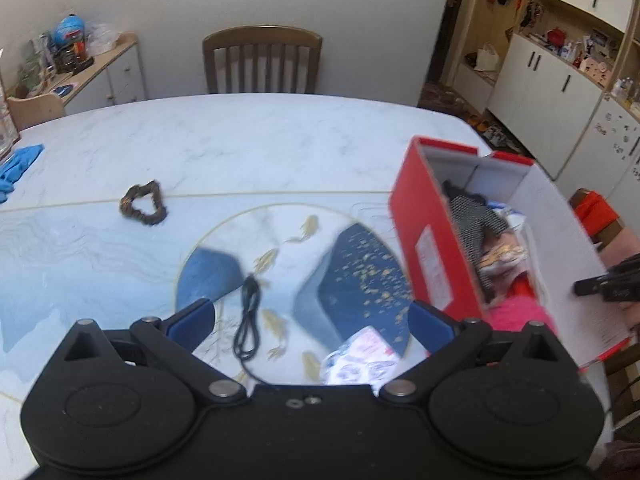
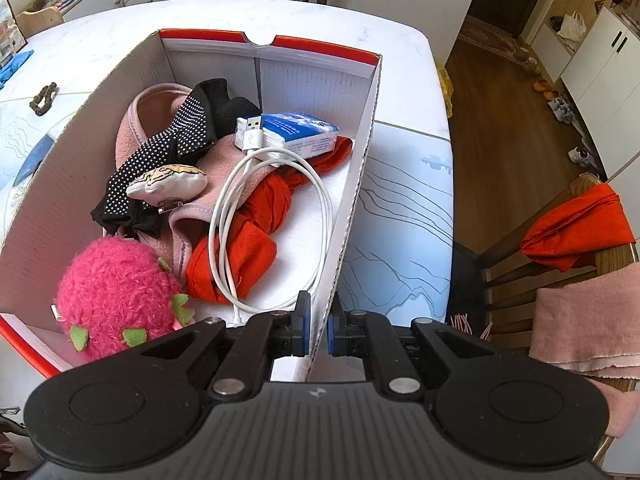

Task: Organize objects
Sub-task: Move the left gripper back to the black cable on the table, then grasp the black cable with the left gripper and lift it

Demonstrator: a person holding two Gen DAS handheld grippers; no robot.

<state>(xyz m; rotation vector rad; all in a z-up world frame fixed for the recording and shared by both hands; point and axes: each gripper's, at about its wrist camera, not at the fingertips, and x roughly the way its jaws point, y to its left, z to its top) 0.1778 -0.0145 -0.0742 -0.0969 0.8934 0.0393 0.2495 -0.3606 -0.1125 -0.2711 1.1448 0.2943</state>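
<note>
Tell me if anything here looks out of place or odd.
Three things still lie loose on the table outside the red box: a black cable, a brown scrunchie and a printed packet. Nothing looks spilled or damaged.

A black cable (image 1: 248,320) lies coiled between the open left tongs (image 1: 310,320), with a white packet (image 1: 360,356) beside it. A brown scrunchie (image 1: 143,203) lies farther ahead, left. The red box (image 2: 348,216), full of things, has its wall pinched by the right tongs (image 2: 318,330).
</note>
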